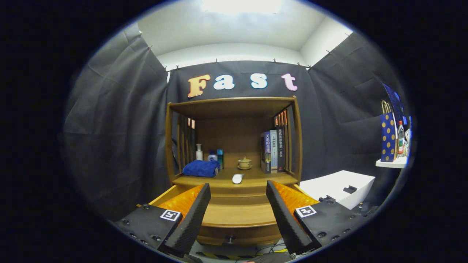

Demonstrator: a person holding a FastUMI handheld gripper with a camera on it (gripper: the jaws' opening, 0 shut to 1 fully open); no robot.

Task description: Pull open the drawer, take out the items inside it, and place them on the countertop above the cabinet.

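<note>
The wooden cabinet's drawer (237,215) stands pulled out, its bare wooden floor showing between my fingers and its small knob (230,239) at the front, low between them. My gripper (237,190) is open above the drawer, and nothing is between the black ribbed fingers (193,215). On the countertop (256,178) beyond the fingertips lies a small white cylinder (237,178) near the front edge. A folded blue towel (201,168) rests on the left of the countertop.
Behind the towel stand a white pump bottle (199,152) and two smaller bottles. A small ceramic lidded cup (244,163) sits mid-back and upright books (273,150) on the right. A white box (338,188) stands right of the cabinet, and beyond it a shelf with a dotted bag (388,137).
</note>
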